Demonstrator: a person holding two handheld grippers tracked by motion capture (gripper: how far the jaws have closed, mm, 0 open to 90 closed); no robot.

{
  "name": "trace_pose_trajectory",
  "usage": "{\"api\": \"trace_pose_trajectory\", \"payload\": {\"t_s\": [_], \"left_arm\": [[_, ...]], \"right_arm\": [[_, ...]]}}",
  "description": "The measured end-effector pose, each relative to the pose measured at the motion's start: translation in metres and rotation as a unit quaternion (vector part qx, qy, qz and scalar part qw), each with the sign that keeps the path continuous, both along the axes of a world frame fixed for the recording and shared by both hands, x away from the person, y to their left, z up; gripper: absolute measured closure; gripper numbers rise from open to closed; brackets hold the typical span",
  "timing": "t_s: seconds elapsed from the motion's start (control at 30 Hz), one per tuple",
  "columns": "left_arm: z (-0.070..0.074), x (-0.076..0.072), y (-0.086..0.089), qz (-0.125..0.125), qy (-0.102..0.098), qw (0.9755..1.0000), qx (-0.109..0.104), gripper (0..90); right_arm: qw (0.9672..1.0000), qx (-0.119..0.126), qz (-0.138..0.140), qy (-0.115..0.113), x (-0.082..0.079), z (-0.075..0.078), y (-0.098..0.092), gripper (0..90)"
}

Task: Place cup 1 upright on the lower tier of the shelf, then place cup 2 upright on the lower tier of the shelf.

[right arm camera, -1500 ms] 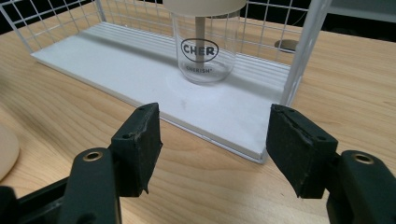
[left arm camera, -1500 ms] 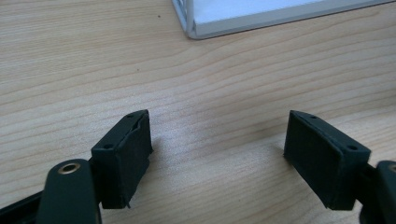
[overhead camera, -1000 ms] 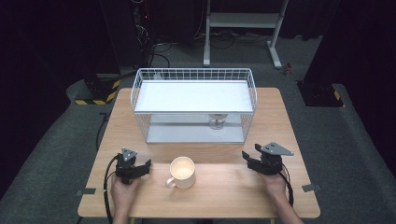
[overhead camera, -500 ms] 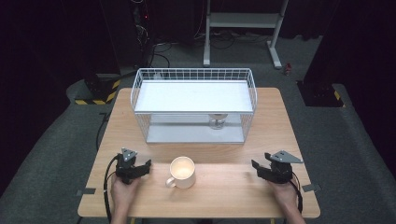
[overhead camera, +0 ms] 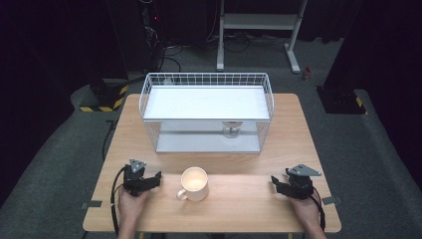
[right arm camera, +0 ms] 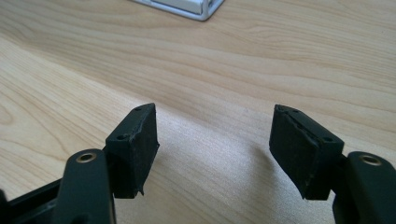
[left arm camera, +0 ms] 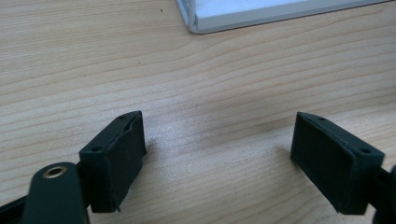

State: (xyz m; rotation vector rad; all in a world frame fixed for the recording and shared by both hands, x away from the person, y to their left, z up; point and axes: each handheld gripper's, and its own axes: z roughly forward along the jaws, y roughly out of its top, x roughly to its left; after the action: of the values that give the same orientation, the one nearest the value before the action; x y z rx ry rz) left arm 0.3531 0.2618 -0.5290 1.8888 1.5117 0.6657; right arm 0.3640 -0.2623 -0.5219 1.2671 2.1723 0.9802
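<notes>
the left gripper (overhead camera: 155,178) rests low on the wooden table (overhead camera: 249,209), near its front left corner, held in the person's left hand (overhead camera: 130,203). in the left gripper view its two black jaws stand wide apart, with only bare wood between them; they have just been opening further, and nothing is held. its cable (overhead camera: 116,199) curves along the left side of the hand.

the right gripper (overhead camera: 274,181) is near the front right corner of the table, in the person's right hand (overhead camera: 304,209), with the grey three-cornered plate (overhead camera: 303,171) on top. in the right gripper view its jaws are also apart, over bare wood, and they have just been opening a little more; nothing is between them.

between the two grippers, a bit closer to the left one, a cream mug (overhead camera: 194,183) stands upright on the table, its handle turned to the front left. the left gripper points toward it but does not touch it; the right gripper is well apart from it.

behind the mug stands a white wire basket (overhead camera: 149,89) with a white shelf on top. under this shelf, right of the middle, there is a small glass object (overhead camera: 231,130); i cannot tell exactly what it is. a corner of the basket's white base (left arm camera: 233,18) shows at the top of the left gripper view.
</notes>
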Motion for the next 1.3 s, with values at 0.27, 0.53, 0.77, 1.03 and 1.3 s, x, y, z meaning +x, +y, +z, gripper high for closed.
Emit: {"api": "trace_pose_trajectory", "payload": {"t_s": [0.27, 0.53, 0.77, 1.03, 1.3], "left_arm": [[0.001, 0.001, 0.000, 0.001, 0.005, 1.0000, -0.008, 13.2], [0.006, -0.003, -0.004, -0.006, 0.008, 0.9996, -0.027, 8.7], [0.016, -0.017, -0.010, -0.025, -0.008, 0.9971, -0.072, 8.8], [0.024, -0.028, -0.019, -0.058, -0.004, 0.9960, -0.067, 10.1], [0.031, -0.042, -0.023, -0.058, -0.020, 0.9958, -0.068, 9.4]], "right_arm": [[0.9997, -0.012, 0.000, 0.021, 0.006, -0.002, 0.004, 27.2], [0.9996, -0.011, -0.005, 0.024, 0.006, -0.002, 0.006, 27.0], [0.9996, -0.011, -0.004, 0.024, 0.006, -0.002, 0.006, 26.9], [0.9996, -0.011, -0.005, 0.023, 0.006, -0.002, 0.006, 26.8], [0.9997, -0.012, -0.005, 0.023, 0.006, -0.002, 0.006, 26.8]]}}
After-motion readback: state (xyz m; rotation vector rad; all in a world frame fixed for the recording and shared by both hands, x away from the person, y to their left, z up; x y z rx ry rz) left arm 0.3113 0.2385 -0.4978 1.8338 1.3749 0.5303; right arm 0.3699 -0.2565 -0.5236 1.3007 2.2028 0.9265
